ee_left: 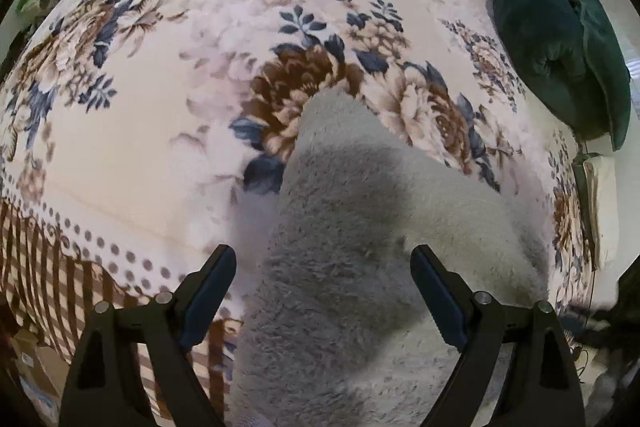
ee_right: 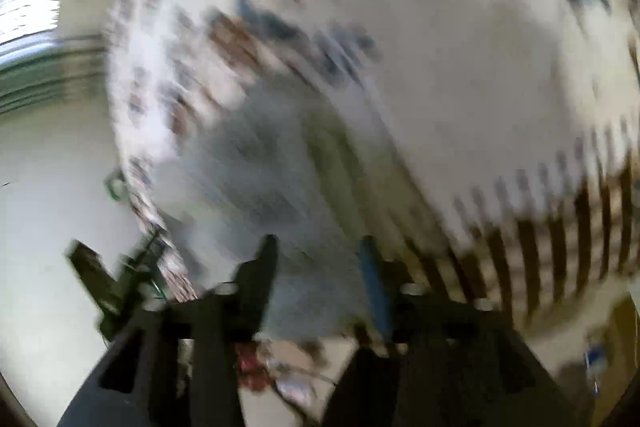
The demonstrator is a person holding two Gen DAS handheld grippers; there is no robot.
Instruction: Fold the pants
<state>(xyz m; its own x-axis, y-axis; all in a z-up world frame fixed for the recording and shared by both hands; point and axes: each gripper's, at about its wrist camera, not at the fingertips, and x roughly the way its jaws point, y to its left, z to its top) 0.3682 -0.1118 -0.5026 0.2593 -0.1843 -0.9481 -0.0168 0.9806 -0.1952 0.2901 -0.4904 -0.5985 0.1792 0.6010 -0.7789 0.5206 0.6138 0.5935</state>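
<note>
Two black fingers of the left hand-held gripper (ee_left: 323, 267) frame the bottom of the left wrist view, spread wide apart and pointing steeply down at the pants (ee_left: 360, 247), with nothing pinched between them. Those pants are a fuzzy grey fleece pair lying in a thick, rounded bundle on the bed (ee_left: 152, 155), and the bundle looks layered, so the folding seems well along; the spread fingers over it suggest a pause between grips rather than a hold. A dark shadow falls across the middle of the fleece. The right wrist view is badly smeared, yet the right hand-held gripper (ee_right: 320, 259) shows its fingers parted with a gap between them; no cloth can be made out pressed in that gap, and grey fleece (ee_right: 256, 163) lies just ahead of the tips. My guess is that this side is between holds too, though the blur hides any contact. The bed carries a plush cream blanket with brown and blue flowers, a dotted band and brown stripes along its edge. A dark green cushion (ee_left: 560, 39) sits at the far side, well apart from the pants, and pale walls and a window show beyond.
</note>
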